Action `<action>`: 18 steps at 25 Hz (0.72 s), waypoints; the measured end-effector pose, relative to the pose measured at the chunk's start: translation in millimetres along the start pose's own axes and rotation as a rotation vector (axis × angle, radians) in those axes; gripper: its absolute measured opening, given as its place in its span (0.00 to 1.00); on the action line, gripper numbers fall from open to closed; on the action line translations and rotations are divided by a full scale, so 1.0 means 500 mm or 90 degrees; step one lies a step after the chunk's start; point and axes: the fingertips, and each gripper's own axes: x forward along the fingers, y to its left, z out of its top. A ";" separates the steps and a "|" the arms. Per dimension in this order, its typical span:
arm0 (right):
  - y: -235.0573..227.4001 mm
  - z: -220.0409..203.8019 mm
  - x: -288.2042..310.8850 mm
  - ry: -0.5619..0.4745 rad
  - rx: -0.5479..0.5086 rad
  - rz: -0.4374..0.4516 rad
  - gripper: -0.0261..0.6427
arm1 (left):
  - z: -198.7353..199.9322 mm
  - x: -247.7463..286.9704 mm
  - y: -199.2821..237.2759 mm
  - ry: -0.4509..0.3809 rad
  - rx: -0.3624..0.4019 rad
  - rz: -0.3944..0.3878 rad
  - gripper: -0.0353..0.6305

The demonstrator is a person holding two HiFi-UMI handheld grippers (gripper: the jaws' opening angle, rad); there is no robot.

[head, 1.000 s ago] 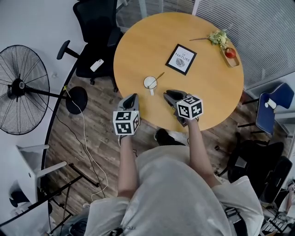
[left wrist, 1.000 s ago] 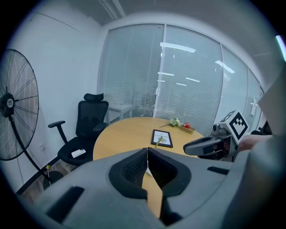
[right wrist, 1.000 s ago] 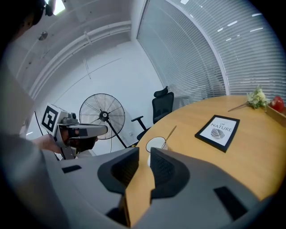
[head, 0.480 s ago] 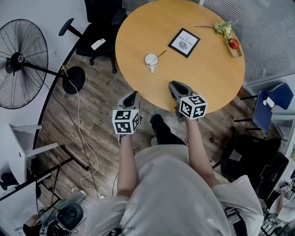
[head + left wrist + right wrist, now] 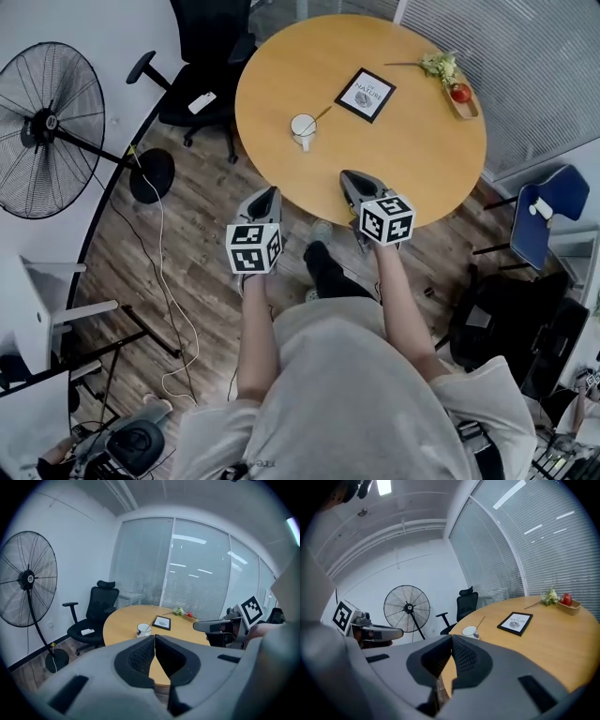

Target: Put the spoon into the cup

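My left claw [image 5: 267,194] is pressed together with nothing between its jaws; it hangs over the wooden floor [image 5: 202,234], just off the near edge of the round table [image 5: 394,159]. My right claw [image 5: 349,176] is likewise pressed together and empty, held over the table's near rim. Both claws are well apart from the task items. The white cup [image 5: 303,128] stands upright on the table's left half, handle side turned toward me. The spoon [image 5: 322,114] sits in the cup, its handle leaning out over the rim and pointing toward the framed print [image 5: 367,95], which lies flat near the centre of the table, apart from the cup. At the far right edge a small tray [image 5: 466,110] holds a red fruit [image 5: 459,93], with a sprig of flowers [image 5: 439,66] beside it. Off the table to the left, a black office chair [image 5: 202,47] carries a phone [image 5: 202,102] on its seat, and a pedestal fan [image 5: 47,127] stands beyond it.
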 end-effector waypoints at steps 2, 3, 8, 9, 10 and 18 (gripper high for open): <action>0.005 0.005 -0.003 -0.006 -0.004 0.000 0.04 | 0.006 -0.008 0.002 -0.006 0.004 0.002 0.07; 0.009 0.007 -0.002 -0.008 -0.005 0.000 0.03 | 0.009 -0.011 0.005 -0.009 0.004 0.004 0.07; 0.026 0.012 0.001 -0.010 -0.007 0.005 0.03 | 0.020 -0.026 0.016 -0.017 0.003 0.012 0.07; 0.027 0.013 0.001 -0.011 -0.007 0.005 0.03 | 0.022 -0.028 0.016 -0.019 0.004 0.012 0.07; 0.027 0.015 0.001 -0.012 -0.007 0.004 0.03 | 0.024 -0.029 0.016 -0.020 0.005 0.011 0.07; 0.021 0.017 -0.004 -0.017 -0.003 0.001 0.03 | 0.024 -0.024 0.010 -0.017 0.011 0.005 0.06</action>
